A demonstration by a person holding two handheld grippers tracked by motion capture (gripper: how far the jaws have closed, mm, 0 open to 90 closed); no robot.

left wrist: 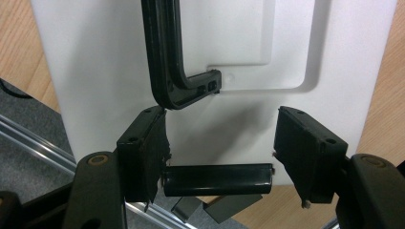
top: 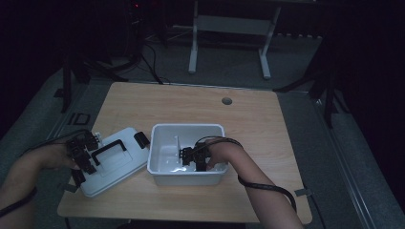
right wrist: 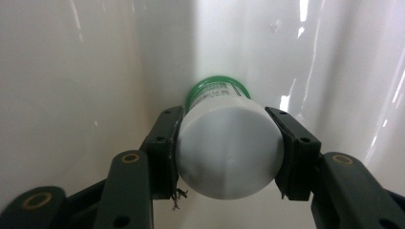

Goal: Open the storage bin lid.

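The right gripper [right wrist: 228,148] pinches a round white-capped plastic jar with a green label [right wrist: 228,143] by its cap, inside the white rectangular plastic bin [top: 157,168] near its front wall. Beside the bin's left wall, the left gripper [left wrist: 217,148] stands spread over the flat white plastic lid [left wrist: 95,62], its left jaw touching the lid's black handle [left wrist: 167,71]. Bin and lid rest on the light wooden table [top: 191,102].

bin walls [top: 187,179] tight around right gripper [top: 195,156] — open above
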